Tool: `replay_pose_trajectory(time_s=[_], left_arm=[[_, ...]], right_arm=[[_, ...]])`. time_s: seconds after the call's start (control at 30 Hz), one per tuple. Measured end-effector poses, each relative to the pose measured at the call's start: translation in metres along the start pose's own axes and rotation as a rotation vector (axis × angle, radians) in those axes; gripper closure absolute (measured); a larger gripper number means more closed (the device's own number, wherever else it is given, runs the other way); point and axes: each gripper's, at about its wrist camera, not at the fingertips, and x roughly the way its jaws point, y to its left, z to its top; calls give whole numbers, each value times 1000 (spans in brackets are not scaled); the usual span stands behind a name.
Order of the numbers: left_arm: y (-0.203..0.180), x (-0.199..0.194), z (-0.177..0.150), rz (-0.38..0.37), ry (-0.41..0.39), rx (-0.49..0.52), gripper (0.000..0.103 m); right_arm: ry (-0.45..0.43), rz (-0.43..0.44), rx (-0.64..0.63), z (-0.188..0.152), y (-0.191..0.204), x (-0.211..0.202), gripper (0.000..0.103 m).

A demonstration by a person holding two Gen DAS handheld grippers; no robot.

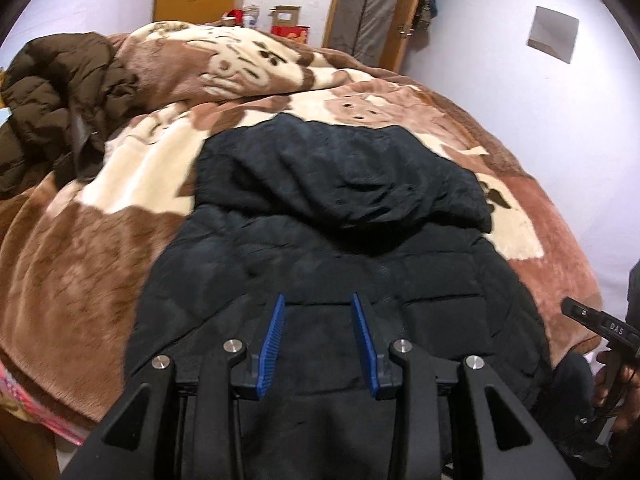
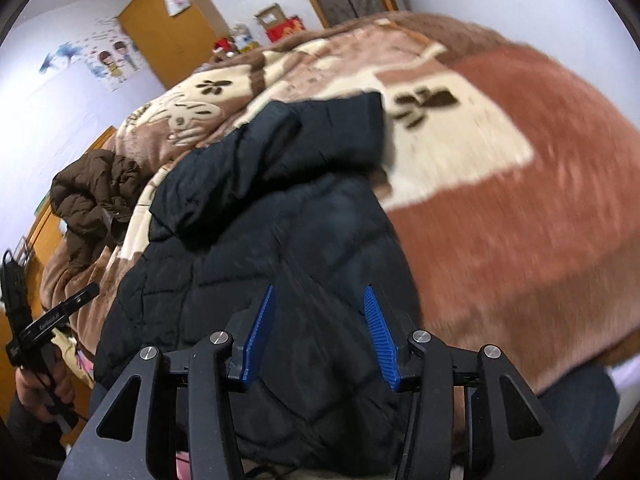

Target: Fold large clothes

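Below both my claws, black quilted hooded jacket (image 1: pixel 344 240) runs lengthwise toward 12 o'clock, hood far; left gripper (image 1: pixel 319 300) and right gripper (image 2: pixel 320 292) both released, empty, about equally near the hem.

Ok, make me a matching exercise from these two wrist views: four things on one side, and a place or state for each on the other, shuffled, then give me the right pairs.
Things
1. black jacket
2. brown jacket
3. blanket
4. left hand-held gripper

Places or states
A. crumpled in a heap at the far left of the bed
B. spread over the bed, patterned brown and cream
C. jaws apart, nothing between the blue pads
D. lying flat, hood at the far end

Pairs: 1-D, 2-A, 3-B, 4-C
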Motion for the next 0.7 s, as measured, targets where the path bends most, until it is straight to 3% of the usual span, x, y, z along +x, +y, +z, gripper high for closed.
replay_pose_trajectory(time_s=[0.07, 0.2, 0.4, 0.57, 0.7], left_arm=[[14, -3, -5, 24, -2, -19, 65], [46, -9, -13, 75, -7, -63, 54], [96, 3, -30, 141, 43, -146, 52], [126, 19, -47, 153, 112, -226, 51], [124, 32, -61, 119, 152, -230, 46]], right_arm=[[24, -9, 14, -6, -8, 2, 56], [63, -30, 21, -16, -19, 9, 55], [105, -44, 91, -25, -39, 19, 51], [199, 13, 127, -36, -45, 36, 49], [263, 51, 138, -44, -41, 49, 45]])
